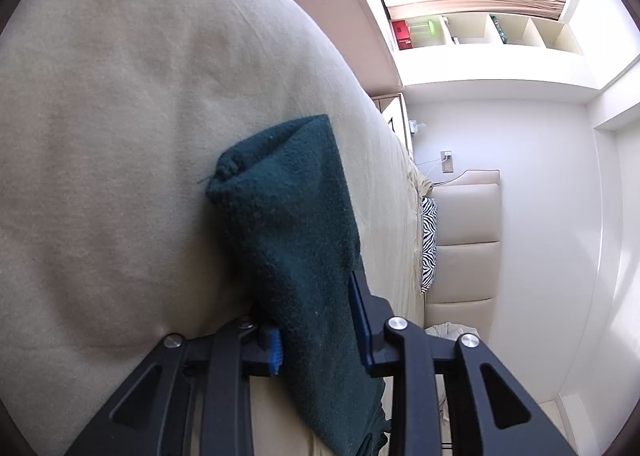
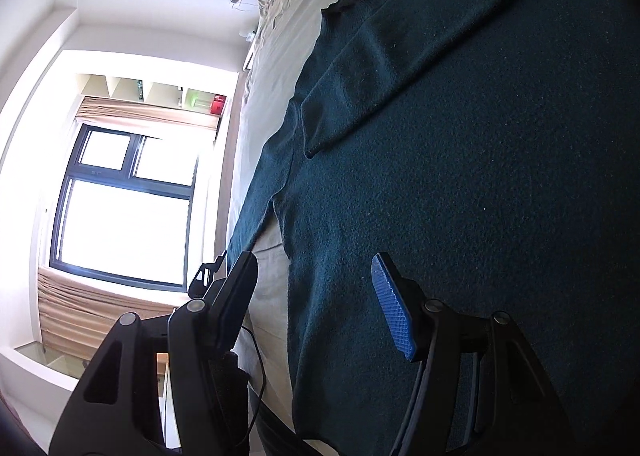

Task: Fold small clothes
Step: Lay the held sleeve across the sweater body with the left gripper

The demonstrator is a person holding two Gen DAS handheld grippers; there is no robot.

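Dark green knit sweater (image 2: pixel 460 176) lies spread on the beige bed (image 1: pixel 120 136). Its sleeve (image 1: pixel 288 224) is clamped between the pads of the left tool (image 1: pixel 320 340). Over the sweater's body, the right tool (image 2: pixel 320 304) stands apart, gripping nothing.

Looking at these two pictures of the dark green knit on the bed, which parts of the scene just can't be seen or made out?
- Left wrist view: the dark green sleeve runs between the left gripper fingers and off the bottom edge; its far side is hidden.
- Right wrist view: the sweater is cut off by the dark right rim, so its whole outline is unknown.
- Both views: the window is washed out white; nothing outside shows.
- Shelf items are too small to identify.
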